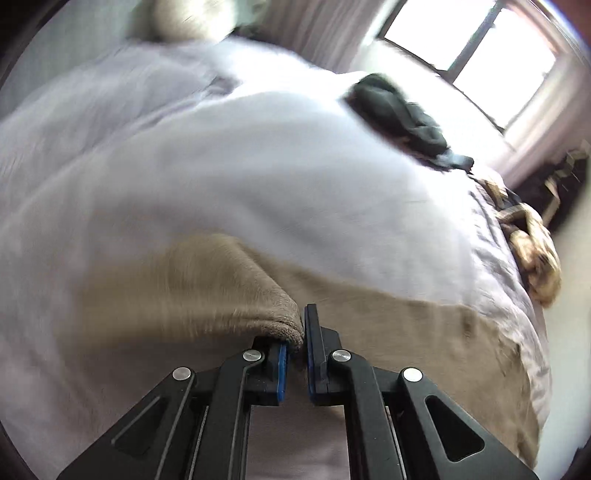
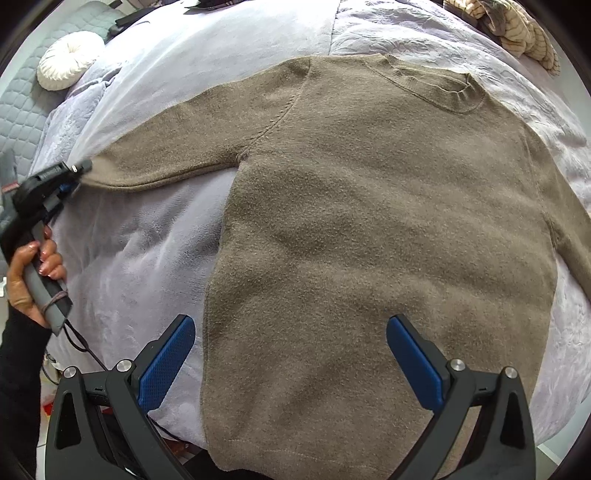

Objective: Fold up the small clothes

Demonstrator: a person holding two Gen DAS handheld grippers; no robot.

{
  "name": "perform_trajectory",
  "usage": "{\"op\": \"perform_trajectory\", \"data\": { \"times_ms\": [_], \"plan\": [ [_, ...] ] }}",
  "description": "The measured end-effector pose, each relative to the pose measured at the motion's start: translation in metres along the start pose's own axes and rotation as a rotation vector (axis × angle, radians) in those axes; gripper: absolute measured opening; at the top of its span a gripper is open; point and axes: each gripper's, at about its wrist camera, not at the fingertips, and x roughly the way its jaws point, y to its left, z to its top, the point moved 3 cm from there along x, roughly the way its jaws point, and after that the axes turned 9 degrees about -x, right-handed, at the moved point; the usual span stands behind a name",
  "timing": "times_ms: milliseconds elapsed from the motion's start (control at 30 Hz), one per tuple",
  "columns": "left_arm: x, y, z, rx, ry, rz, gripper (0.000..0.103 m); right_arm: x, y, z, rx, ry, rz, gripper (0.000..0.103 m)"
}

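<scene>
A taupe knit sweater [image 2: 369,229] lies flat on the bed, neck toward the far right, hem toward me. Its left sleeve [image 2: 177,147] stretches out to the left. My left gripper [image 1: 303,332] is shut on the cuff of that sleeve [image 1: 273,317]; it also shows in the right wrist view [image 2: 74,173], held by a hand. The left wrist view is motion-blurred. My right gripper [image 2: 290,332] is open and empty, hovering above the sweater's lower body. The right sleeve runs off the right edge.
The bed has a lilac duvet [image 2: 140,266]. A round white cushion [image 2: 66,59] lies far left. A dark garment [image 1: 402,118] and a striped beige garment [image 2: 517,29] lie on the bed. A window [image 1: 469,48] is beyond.
</scene>
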Motion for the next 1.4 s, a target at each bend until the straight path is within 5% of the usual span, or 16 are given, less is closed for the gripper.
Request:
{"op": "perform_trajectory", "data": {
  "times_ms": [333, 500, 667, 767, 933, 967, 1000, 1033, 1067, 1200, 1400],
  "plan": [
    [-0.022, -0.174, -0.028, 0.282, 0.003, -0.223, 0.009, -0.022, -0.058, 0.001, 0.083, -0.056, 0.04, 0.103],
    [0.013, -0.278, -0.092, 0.439, 0.119, -0.274, 0.009, -0.033, -0.115, -0.009, 0.19, -0.078, 0.025, 0.103],
    [0.057, -0.326, -0.171, 0.589, 0.261, -0.223, 0.01, -0.029, -0.172, -0.031, 0.297, -0.06, 0.005, 0.103],
    [0.068, -0.32, -0.209, 0.672, 0.306, -0.158, 0.01, -0.021, -0.198, -0.042, 0.357, -0.048, 0.017, 0.103],
    [0.071, -0.298, -0.224, 0.717, 0.343, -0.074, 0.01, -0.007, -0.22, -0.044, 0.397, -0.033, 0.098, 0.103],
    [0.063, -0.294, -0.222, 0.719, 0.332, -0.075, 0.025, -0.007, -0.22, -0.04, 0.385, -0.04, 0.103, 0.103],
    [0.053, -0.29, -0.218, 0.721, 0.309, -0.069, 0.072, -0.008, -0.22, -0.035, 0.365, -0.051, 0.106, 0.103],
    [0.046, -0.286, -0.214, 0.721, 0.287, -0.067, 0.097, -0.008, -0.217, -0.027, 0.335, -0.058, 0.105, 0.103],
    [0.027, -0.279, -0.205, 0.717, 0.209, -0.068, 0.101, -0.009, -0.215, -0.018, 0.297, -0.063, 0.097, 0.103],
    [-0.001, -0.246, -0.175, 0.706, 0.128, 0.0, 0.102, -0.015, -0.182, 0.03, 0.057, -0.112, -0.016, 0.103],
    [0.008, -0.157, -0.14, 0.545, 0.161, 0.222, 0.102, 0.004, -0.094, 0.104, -0.411, -0.204, -0.233, 0.102]
  ]
}}
